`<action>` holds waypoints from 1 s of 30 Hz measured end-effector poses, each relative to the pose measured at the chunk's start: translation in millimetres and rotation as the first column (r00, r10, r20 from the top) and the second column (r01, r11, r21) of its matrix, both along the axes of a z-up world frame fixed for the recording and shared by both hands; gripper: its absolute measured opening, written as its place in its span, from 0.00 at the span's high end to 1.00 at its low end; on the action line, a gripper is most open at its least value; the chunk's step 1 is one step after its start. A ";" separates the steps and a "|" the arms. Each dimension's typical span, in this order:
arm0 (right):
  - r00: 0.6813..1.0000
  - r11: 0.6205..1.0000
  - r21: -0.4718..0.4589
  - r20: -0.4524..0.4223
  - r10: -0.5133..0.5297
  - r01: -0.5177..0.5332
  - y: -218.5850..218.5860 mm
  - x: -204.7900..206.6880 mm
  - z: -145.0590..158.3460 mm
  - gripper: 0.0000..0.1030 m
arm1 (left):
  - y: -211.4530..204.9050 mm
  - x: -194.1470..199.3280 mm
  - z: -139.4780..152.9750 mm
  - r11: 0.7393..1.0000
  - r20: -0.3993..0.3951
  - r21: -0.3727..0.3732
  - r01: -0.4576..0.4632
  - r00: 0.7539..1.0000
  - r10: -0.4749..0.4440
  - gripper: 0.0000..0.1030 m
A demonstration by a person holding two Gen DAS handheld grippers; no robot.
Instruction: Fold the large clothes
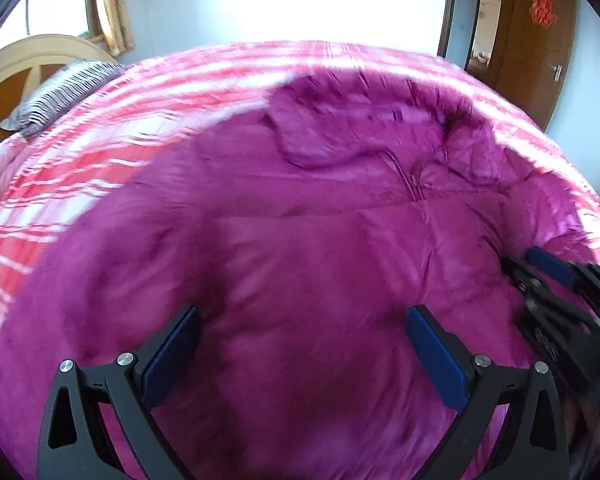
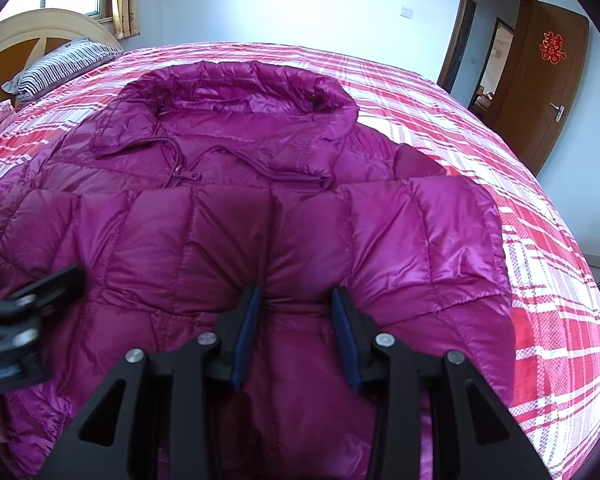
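A magenta quilted down jacket [image 2: 300,216] lies on the bed, hood [image 2: 256,88] at the far end, its lower part folded up over the chest. It fills the blurred left wrist view [image 1: 300,240]. My left gripper [image 1: 302,320] is open wide just above the jacket, nothing between its pads. My right gripper [image 2: 296,300] is closed on a bunched fold of the jacket's padding. The right gripper shows in the left wrist view [image 1: 556,280] at the right edge. The left gripper shows at the left edge of the right wrist view [image 2: 28,312].
The bed has a red and white plaid cover [image 2: 500,152]. A striped pillow [image 2: 60,66] and a wooden headboard [image 2: 40,24] are at the far left. A brown door [image 2: 548,80] stands open at the right.
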State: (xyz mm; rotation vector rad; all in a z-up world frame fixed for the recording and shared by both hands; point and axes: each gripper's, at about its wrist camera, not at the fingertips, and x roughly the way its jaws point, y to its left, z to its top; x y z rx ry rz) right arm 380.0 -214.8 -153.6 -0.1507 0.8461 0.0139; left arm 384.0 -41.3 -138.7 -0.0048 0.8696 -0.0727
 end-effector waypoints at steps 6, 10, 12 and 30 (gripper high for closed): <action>1.000 1.000 0.001 0.003 0.001 -0.001 -0.1 -0.1 0.0 0.60 | 124.7 -86.6 26.5 0.983 0.107 0.077 -0.165 0.982 0.156 0.01; 1.000 1.000 0.001 0.004 0.001 -0.001 0.1 -0.4 0.0 0.60 | 223.6 -139.3 24.9 0.909 0.142 0.146 -0.389 0.918 0.370 0.01; 1.000 1.000 -0.001 0.007 0.002 -0.002 0.4 -0.7 -0.1 0.60 | 252.8 -160.4 22.5 0.885 0.151 0.138 -0.444 0.893 0.425 0.01; 1.000 1.000 -0.023 0.014 0.002 -0.001 3.1 -1.6 -0.5 0.60 | 254.5 -164.7 32.7 0.921 0.166 0.084 -0.382 0.916 0.365 0.92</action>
